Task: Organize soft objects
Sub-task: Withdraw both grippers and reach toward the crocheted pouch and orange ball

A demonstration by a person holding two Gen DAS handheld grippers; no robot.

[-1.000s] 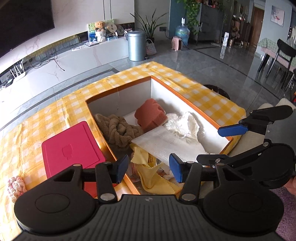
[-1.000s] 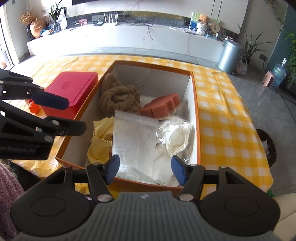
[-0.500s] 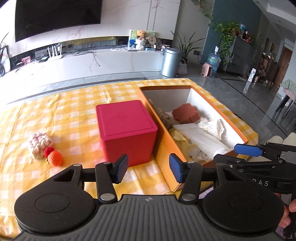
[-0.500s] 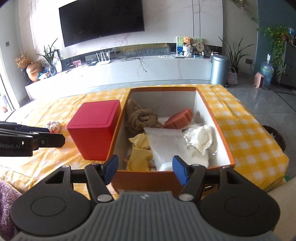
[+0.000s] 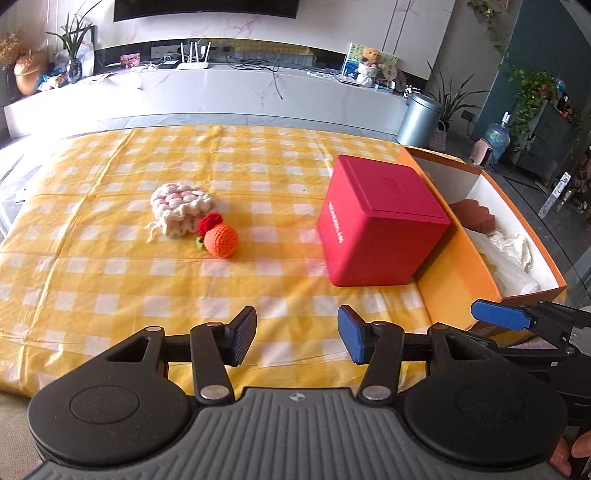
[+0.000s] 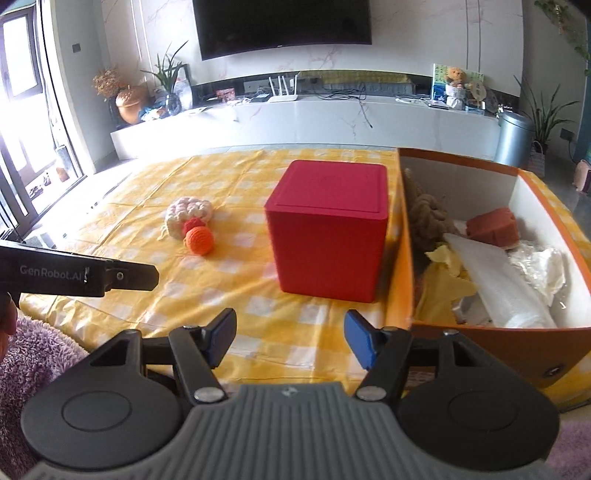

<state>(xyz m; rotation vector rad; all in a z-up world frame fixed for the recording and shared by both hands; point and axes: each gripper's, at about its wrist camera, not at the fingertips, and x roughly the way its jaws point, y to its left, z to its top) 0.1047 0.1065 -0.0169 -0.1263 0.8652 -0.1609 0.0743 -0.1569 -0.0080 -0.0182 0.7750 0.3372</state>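
Nearest: the left gripper (image 5: 297,338) stands with its jaws apart and nothing between them, above the near edge of the yellow-and-white checked tablecloth (image 5: 110,280); the right gripper (image 6: 290,338) is likewise parted and empty, above the same edge; a purple fleecy sleeve (image 6: 33,354) shows at the lower left of the right wrist view.

Mid-surface: a crocheted orange ball (image 5: 221,240) with a red tuft lies on the cloth, touching a pink-and-cream knitted piece (image 5: 181,207) just behind it; both lie well apart from the red cube box (image 5: 380,225), which stands closed just beside the orange carton.

Right side: the open orange carton (image 6: 480,343) with white inner walls holds a brown knotted rope (image 6: 424,218), a yellow cloth (image 6: 447,284), a white mesh sheet (image 6: 495,284), crumpled white plastic (image 6: 543,266) and a rust-red sponge (image 6: 491,225).

Beyond the table: grey tiled floor; a long white marble-pattern console (image 6: 332,122) carrying a router, cables and a teddy bear; a steel bin (image 5: 419,118) at its right end; potted plants; a dark wall-mounted screen (image 6: 280,26); a bright window at left.
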